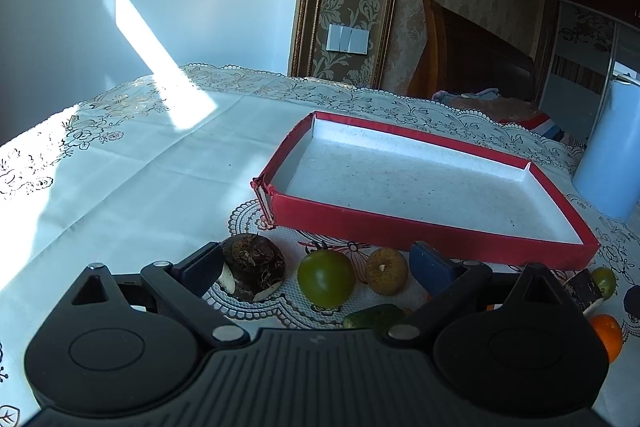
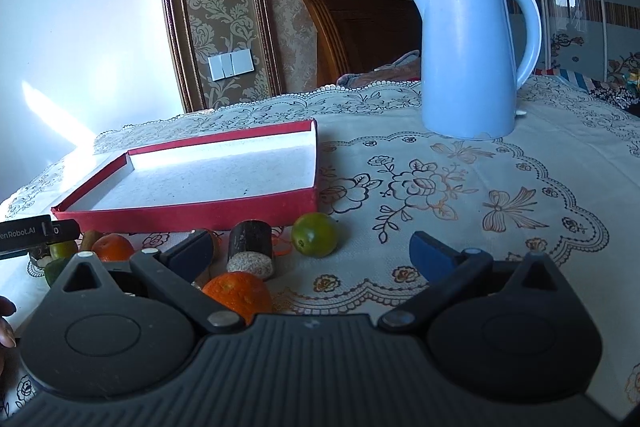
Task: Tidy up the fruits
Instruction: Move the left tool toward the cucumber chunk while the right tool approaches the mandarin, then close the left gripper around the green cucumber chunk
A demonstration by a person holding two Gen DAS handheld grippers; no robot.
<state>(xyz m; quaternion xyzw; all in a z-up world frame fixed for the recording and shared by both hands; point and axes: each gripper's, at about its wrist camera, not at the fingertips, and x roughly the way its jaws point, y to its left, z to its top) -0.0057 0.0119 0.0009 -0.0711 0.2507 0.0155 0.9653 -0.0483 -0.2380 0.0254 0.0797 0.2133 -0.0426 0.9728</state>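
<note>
While both grippers hang low over the counter (image 1: pixel 120 167), their fingers are spread wide and hold nothing. The left gripper (image 1: pixel 320 265) shows at the bottom of its own frame, and between its fingers lie a green round fruit (image 1: pixel 326 279) and a small yellow-brown fruit (image 1: pixel 387 270). A dark brown hairy root (image 1: pixel 252 265) touches the inner side of the finger on the left of the frame. A green cucumber-like piece (image 1: pixel 374 315) peeks out just above the gripper body. Behind them, in the middle of the frame, sits a red tray (image 1: pixel 400 227) with a white inside and nothing in it. At the lower right an orange (image 1: pixel 608 333) shows near the edge. The right gripper (image 2: pixel 312 253) fills the bottom of its frame. An orange fruit (image 2: pixel 238 293) lies close by its left finger, with a dark cut stick piece (image 2: pixel 251 243) just behind it and a green fruit (image 2: pixel 314 235) further right, near the tray's corner. A light blue kettle (image 2: pixel 468 59) stands in the upper right, well apart from the fruits. A lace cloth (image 2: pixel 480 187) covers the counter.
</note>
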